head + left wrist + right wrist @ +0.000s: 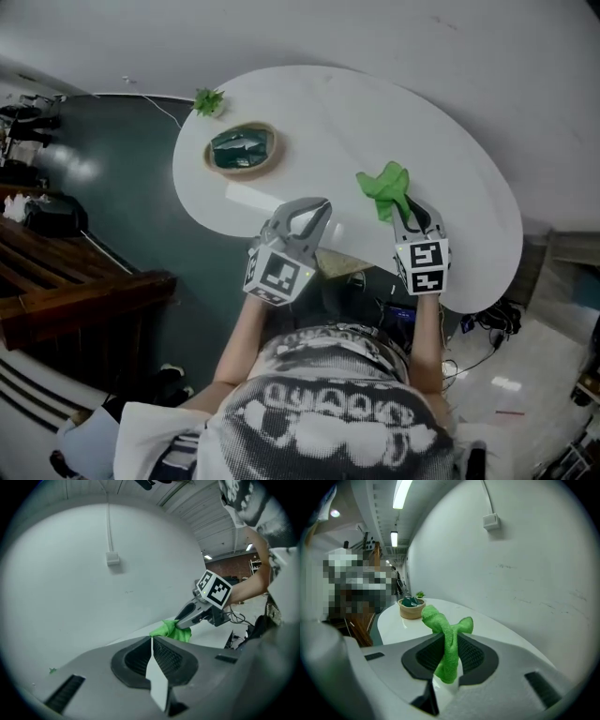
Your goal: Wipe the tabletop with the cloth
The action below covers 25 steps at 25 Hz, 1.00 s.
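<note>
The green cloth (384, 186) hangs bunched over the right part of the white oval tabletop (356, 108). My right gripper (401, 210) is shut on the cloth; in the right gripper view the cloth (449, 639) is pinched between the jaws, with a fold sticking up above them. My left gripper (319, 208) is at the table's near edge, left of the cloth, its jaws shut together with nothing between them (151, 643). In the left gripper view the right gripper (188, 617) grips the cloth (169, 630) just above the table.
A wicker bowl (242, 149) with dark green contents stands on the table's left part, and a small green sprig (208, 101) lies at the far left edge. A white wall runs behind the table. A wooden bench (66, 281) stands on the left; cables (487, 323) lie on the floor at the right.
</note>
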Available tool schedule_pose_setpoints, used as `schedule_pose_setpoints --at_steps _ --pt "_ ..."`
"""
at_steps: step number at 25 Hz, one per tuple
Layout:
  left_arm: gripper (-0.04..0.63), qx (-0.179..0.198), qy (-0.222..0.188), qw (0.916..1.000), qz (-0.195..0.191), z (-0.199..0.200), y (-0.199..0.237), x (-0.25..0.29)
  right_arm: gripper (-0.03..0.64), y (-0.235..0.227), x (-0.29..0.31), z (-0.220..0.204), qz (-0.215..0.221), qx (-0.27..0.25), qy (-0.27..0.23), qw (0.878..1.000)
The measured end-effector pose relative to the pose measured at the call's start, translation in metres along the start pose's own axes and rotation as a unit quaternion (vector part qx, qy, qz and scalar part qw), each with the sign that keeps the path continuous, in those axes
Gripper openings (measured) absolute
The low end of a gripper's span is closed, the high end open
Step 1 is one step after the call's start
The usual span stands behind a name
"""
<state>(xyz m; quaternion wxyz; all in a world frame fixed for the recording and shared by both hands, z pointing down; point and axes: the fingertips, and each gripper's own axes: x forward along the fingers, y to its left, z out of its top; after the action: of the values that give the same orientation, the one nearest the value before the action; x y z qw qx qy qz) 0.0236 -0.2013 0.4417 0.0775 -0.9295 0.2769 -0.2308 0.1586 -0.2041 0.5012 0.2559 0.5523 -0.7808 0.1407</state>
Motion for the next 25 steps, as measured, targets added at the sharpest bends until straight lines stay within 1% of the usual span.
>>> schedule_pose_setpoints --at_steps 5,11,15,19,25 --pt "0.012 0.008 -0.007 0.9995 -0.028 -0.012 0.039 0.003 0.084 0.011 0.043 0.023 -0.009 -0.001 0.015 1.0" --pt "0.012 0.01 -0.006 0.999 -0.044 -0.036 0.094 -0.008 0.084 0.03 0.113 0.069 -0.013 -0.009 0.012 1.0" --pt "0.012 0.009 -0.002 0.9991 -0.042 -0.057 0.128 -0.015 0.084 0.044 0.161 0.103 -0.006 -0.025 0.011 1.0" --pt "0.012 0.007 0.0 0.9988 -0.048 -0.071 0.157 -0.024 0.084 0.059 0.21 0.138 0.005 -0.049 0.01 0.999" --pt "0.012 -0.002 0.012 0.9993 -0.035 -0.102 0.201 -0.039 0.084 0.092 0.284 0.177 0.041 -0.082 0.017 0.996"
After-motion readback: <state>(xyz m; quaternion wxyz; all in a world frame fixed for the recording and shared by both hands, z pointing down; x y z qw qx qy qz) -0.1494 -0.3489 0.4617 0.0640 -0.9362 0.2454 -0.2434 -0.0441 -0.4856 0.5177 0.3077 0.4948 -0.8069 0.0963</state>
